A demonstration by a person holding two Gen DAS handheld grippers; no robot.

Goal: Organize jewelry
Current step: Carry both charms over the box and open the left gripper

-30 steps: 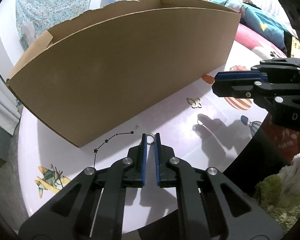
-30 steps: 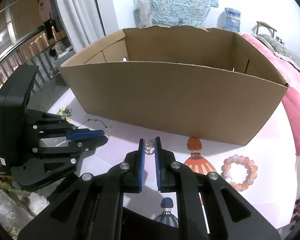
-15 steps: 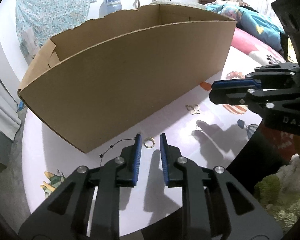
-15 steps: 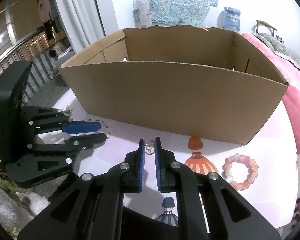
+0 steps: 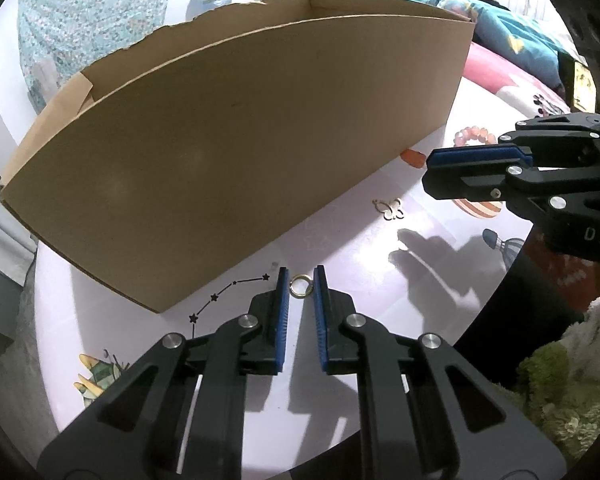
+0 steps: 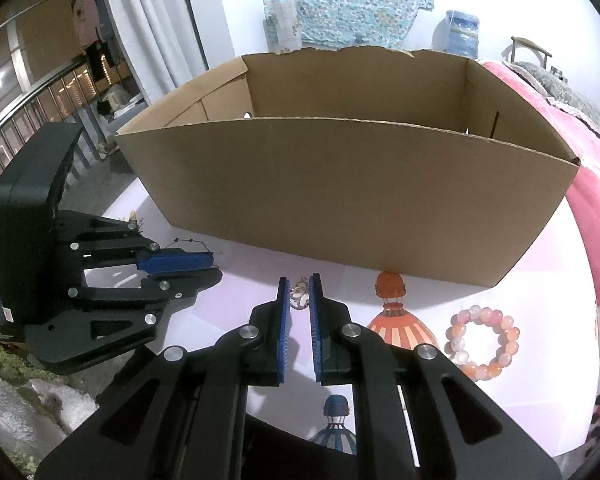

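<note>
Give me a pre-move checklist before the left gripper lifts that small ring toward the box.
1. Ring between the left gripper fingertips: ok.
2. Pads pressing on the ring: not ok; jaws are closing, gaps show on both sides.
3. Ring lying on the table, not yet lifted: ok.
4. Cardboard box open at the top, ready to receive: ok.
5. Right gripper off to the side of the left: ok.
6. Right gripper holding the butterfly charm: cannot tell.

a small gold metal ring (image 5: 301, 285) lies flat on the pale table – near it a gold butterfly charm (image 5: 389, 208), a pink beaded bracelet (image 6: 482, 344), and an open brown cardboard box (image 6: 340, 184).
</note>
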